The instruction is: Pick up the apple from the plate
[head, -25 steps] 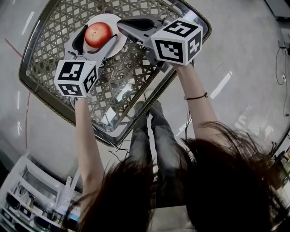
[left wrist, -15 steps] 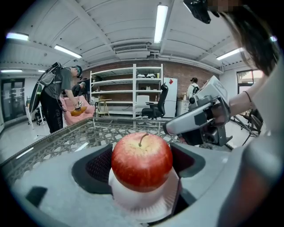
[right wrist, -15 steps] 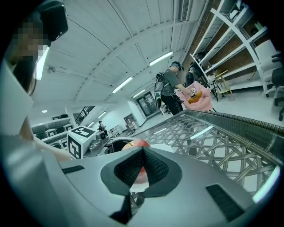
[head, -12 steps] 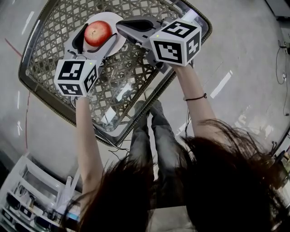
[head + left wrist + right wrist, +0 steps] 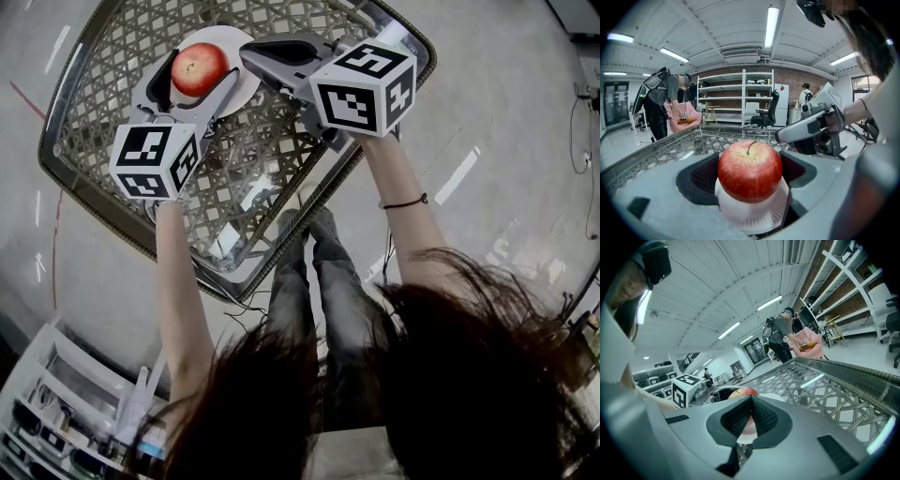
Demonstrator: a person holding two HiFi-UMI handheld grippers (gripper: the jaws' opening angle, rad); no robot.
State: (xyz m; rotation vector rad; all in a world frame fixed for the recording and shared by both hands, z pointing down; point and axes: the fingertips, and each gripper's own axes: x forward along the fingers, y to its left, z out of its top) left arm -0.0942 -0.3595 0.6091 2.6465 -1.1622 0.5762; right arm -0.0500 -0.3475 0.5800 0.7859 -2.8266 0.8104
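Note:
A red apple (image 5: 199, 67) sits on a small white plate (image 5: 247, 90) at the far left of a lattice table. My left gripper (image 5: 200, 75) has one dark pad against each side of the apple and is shut on it. In the left gripper view the apple (image 5: 750, 171) fills the space between the pads, with the plate (image 5: 754, 218) just under it. My right gripper (image 5: 251, 54) hovers right of the plate, shut and empty. In the right gripper view its jaws (image 5: 751, 400) meet, and the apple (image 5: 748, 391) peeks out behind them.
The table (image 5: 281, 159) is a metal lattice under glass with a raised rim (image 5: 66, 178). The person's legs and feet show below its near edge. White shelving (image 5: 740, 98), office chairs and other people stand in the room behind.
The apple and my left gripper have shifted slightly up and left together. My right gripper has barely moved.

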